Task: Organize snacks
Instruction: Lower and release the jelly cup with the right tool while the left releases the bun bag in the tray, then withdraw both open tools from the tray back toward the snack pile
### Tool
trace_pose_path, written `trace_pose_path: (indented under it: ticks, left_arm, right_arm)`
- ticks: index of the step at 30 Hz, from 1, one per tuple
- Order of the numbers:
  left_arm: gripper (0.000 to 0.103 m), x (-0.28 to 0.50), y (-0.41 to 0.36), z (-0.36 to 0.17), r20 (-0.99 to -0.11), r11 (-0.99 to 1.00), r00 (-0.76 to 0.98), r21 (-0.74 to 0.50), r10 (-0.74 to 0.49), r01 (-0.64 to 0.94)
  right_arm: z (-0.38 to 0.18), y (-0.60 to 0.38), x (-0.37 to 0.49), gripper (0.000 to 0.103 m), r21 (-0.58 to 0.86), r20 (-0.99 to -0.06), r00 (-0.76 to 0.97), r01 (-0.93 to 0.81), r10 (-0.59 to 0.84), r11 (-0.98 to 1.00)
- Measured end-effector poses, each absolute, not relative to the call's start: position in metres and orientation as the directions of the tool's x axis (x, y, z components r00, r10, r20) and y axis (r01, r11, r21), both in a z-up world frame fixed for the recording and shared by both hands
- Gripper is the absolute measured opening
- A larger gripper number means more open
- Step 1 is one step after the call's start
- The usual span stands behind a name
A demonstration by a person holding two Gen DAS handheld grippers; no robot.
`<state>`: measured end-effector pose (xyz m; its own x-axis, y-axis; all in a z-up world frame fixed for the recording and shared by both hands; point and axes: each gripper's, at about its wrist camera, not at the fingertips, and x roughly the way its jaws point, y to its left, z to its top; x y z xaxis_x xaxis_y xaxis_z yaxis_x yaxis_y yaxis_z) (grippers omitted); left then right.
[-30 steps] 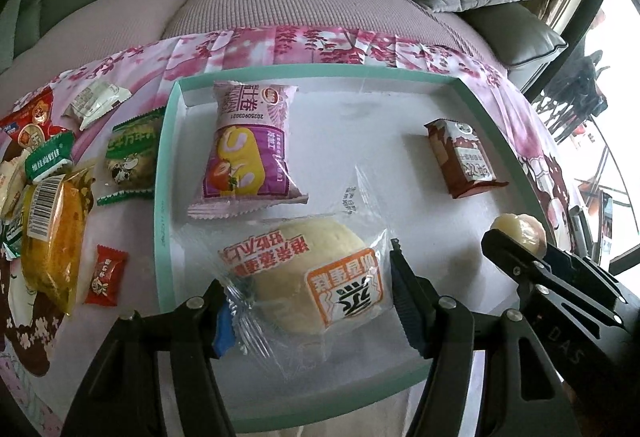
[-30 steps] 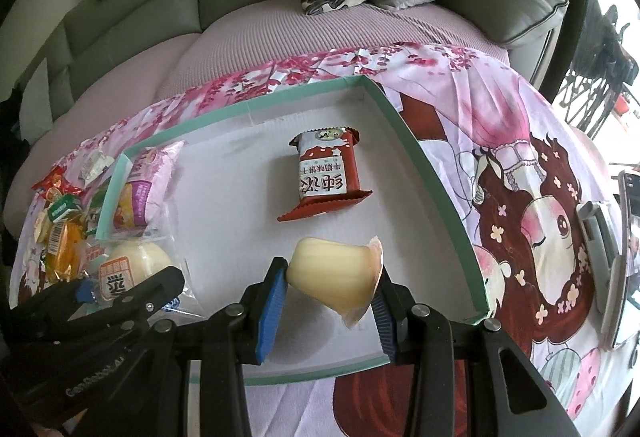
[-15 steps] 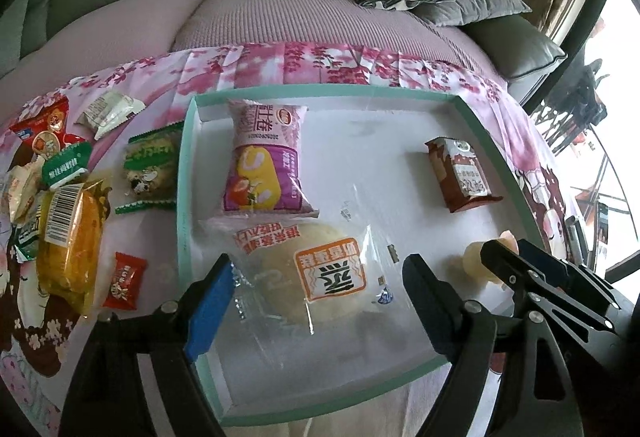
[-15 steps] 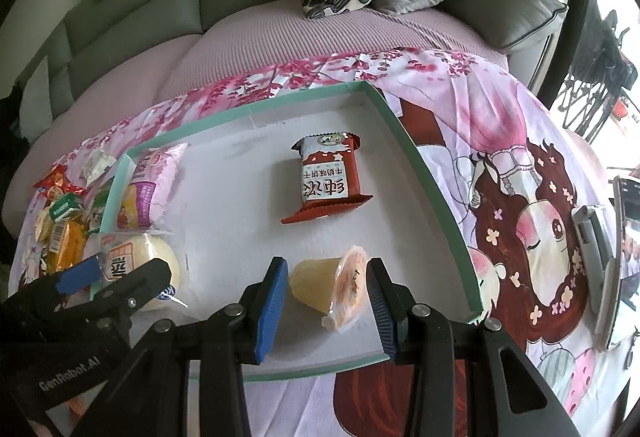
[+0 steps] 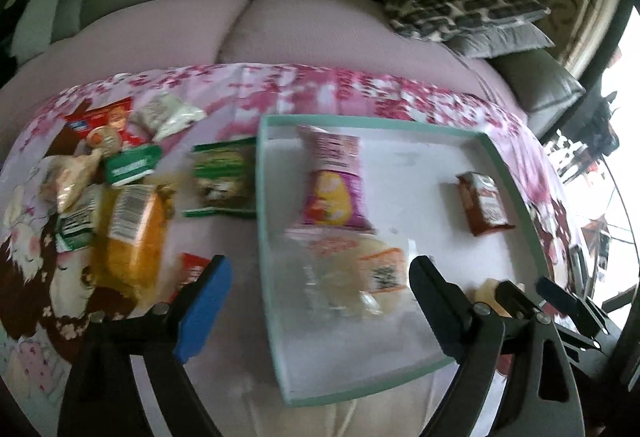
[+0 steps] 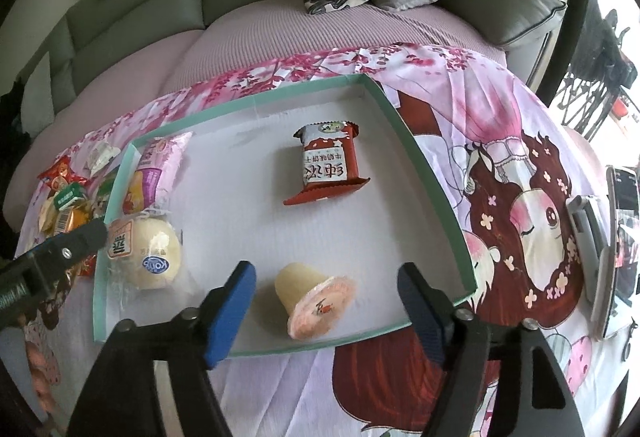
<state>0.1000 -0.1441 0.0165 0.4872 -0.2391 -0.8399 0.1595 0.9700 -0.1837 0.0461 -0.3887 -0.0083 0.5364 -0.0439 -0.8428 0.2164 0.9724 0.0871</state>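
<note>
Your right gripper [image 6: 326,311] is standing wide open, blue rubber pads [image 6: 230,307] spread apart, and the small translucent yellow jelly cup with its peach foil lid [image 6: 314,297] is lying tipped on its side between them, touching neither pad. It is resting on the smooth white floor of the shallow rectangular cardboard tray with the mint-green rim [image 6: 428,173], near the tray's front edge.

Your left gripper [image 5: 320,297] is also hanging released, jaws far apart, straddling the tray's left rim [image 5: 262,237]. The round pale bun in its crinkly clear plastic wrapper [image 5: 360,277] is sitting inside the tray, between the pads but free of both; this view is blurred.

Further back in the tray, the glossy pink-and-purple pillow pack [image 6: 154,173] is lying against the left wall just behind the bun [image 6: 146,253], and the red foil biscuit packet with crimped ends [image 6: 326,165] is lying flat toward the tray's right side, well apart from the cup.

Left of the tray, loose wrapped snacks [image 5: 128,213] are crowding the pink floral cloth [image 5: 360,89] covering the worktop.
</note>
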Motion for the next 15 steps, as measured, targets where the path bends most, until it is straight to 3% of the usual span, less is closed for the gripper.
trace_pose_path:
  ticks: [2, 4, 6, 15]
  left_arm:
    - [0.091, 0.101, -0.137, 0.017, -0.839, 0.973, 0.494, -0.185, -0.230, 0.138]
    - [0.092, 0.103, -0.131, 0.015, -0.844, 0.977, 0.491, -0.180, -0.215, 0.117]
    - [0.092, 0.105, -0.126, 0.011, -0.855, 0.980, 0.479, -0.170, -0.199, 0.104]
    - [0.092, 0.107, -0.112, 0.001, -0.882, 0.985, 0.439, -0.158, -0.171, 0.066]
  right_arm:
    - [-0.008, -0.389, 0.045, 0.081, 0.086, -0.846, 0.532, 0.216, -0.044, 0.973]
    - [-0.008, -0.389, 0.043, 0.095, 0.084, -0.848, 0.528, 0.214, -0.043, 0.973]
    - [-0.008, -0.389, 0.041, 0.101, 0.083, -0.848, 0.529, 0.210, -0.042, 0.974]
    - [-0.013, -0.383, 0.039, 0.103, 0.069, -0.856, 0.514, 0.201, -0.045, 0.977]
